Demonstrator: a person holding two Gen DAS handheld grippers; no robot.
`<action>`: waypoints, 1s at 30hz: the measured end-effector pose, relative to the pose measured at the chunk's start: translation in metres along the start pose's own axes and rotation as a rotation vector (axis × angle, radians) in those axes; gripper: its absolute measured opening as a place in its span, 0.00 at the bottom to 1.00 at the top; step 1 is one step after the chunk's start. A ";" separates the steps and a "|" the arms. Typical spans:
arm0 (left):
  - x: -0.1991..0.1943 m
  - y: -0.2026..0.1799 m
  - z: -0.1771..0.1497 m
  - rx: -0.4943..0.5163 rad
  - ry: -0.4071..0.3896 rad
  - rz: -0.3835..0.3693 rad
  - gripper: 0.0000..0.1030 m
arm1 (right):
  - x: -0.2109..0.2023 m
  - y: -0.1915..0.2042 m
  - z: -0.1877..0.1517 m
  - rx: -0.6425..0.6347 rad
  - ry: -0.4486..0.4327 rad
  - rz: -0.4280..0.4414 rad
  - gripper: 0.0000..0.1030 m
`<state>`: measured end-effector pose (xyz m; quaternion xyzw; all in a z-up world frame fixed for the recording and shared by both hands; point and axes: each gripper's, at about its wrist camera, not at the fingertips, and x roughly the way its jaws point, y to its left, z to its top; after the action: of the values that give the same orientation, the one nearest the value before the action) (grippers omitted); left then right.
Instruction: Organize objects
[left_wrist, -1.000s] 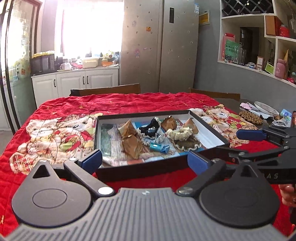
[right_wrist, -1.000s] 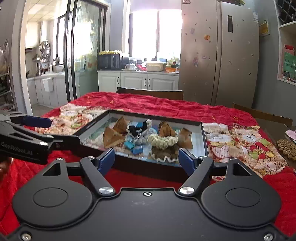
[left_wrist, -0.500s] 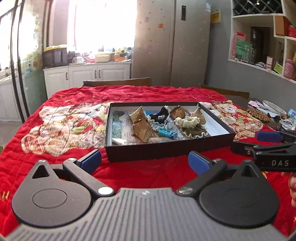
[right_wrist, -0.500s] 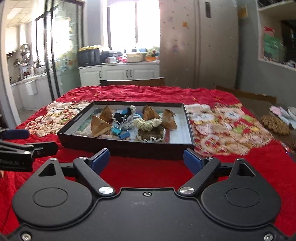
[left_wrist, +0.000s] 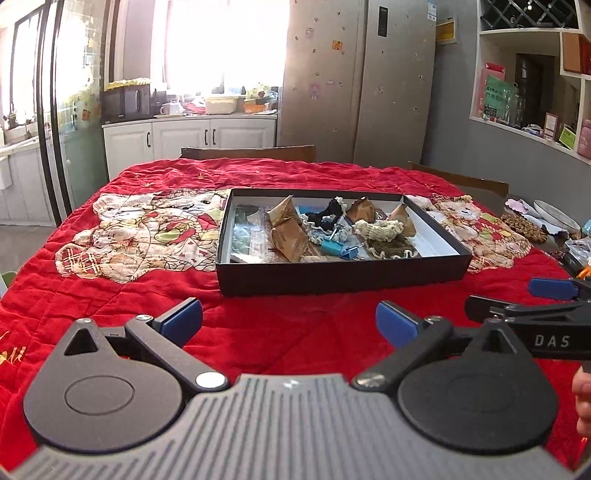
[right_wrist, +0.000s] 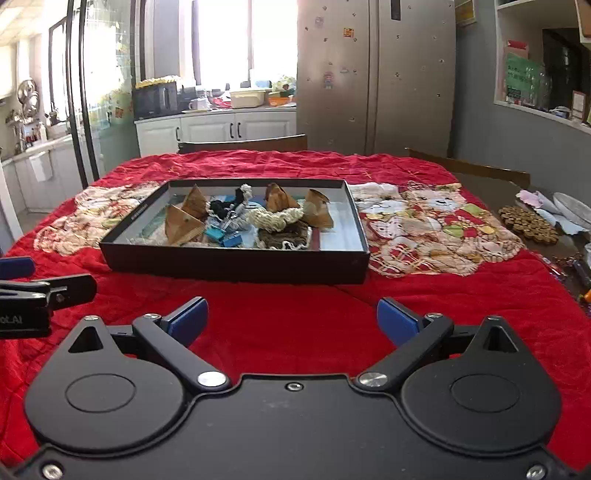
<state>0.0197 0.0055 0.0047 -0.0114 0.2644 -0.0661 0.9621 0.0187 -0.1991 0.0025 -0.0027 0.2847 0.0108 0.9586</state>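
Observation:
A shallow black box (left_wrist: 340, 275) (right_wrist: 236, 266) stands on the red quilted tablecloth. It holds several brown paper pyramids (left_wrist: 290, 240) (right_wrist: 183, 225), blue binder clips (left_wrist: 334, 248) (right_wrist: 221, 234), a cream knitted band (left_wrist: 380, 229) (right_wrist: 275, 218), a dark knitted piece (right_wrist: 284, 236) and a black scrunchie (left_wrist: 327, 212). My left gripper (left_wrist: 290, 321) is open and empty, well in front of the box. My right gripper (right_wrist: 293, 321) is open and empty, also in front of it. The right gripper shows at the right edge of the left wrist view (left_wrist: 532, 306).
The table's right side carries a beaded coaster (left_wrist: 522, 227) (right_wrist: 528, 225), a plate (left_wrist: 557, 218) and small clutter. Wooden chair backs (left_wrist: 247, 152) stand at the far edge. Cabinets and a tall fridge (left_wrist: 358, 77) lie beyond.
Both grippers have pulled back from the box, which now looks smaller and farther. Both stay open and empty.

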 end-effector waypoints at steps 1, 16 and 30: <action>-0.001 -0.001 0.000 0.003 0.000 -0.001 1.00 | -0.001 0.000 -0.001 0.001 0.004 -0.002 0.95; -0.001 -0.009 -0.004 0.029 0.022 0.001 1.00 | -0.001 -0.006 -0.006 0.029 0.026 0.006 0.97; -0.002 -0.013 -0.006 0.038 0.026 0.015 1.00 | 0.004 -0.003 -0.009 0.029 0.051 0.020 0.98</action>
<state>0.0137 -0.0066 0.0007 0.0095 0.2757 -0.0641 0.9591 0.0175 -0.2026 -0.0074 0.0137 0.3089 0.0162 0.9509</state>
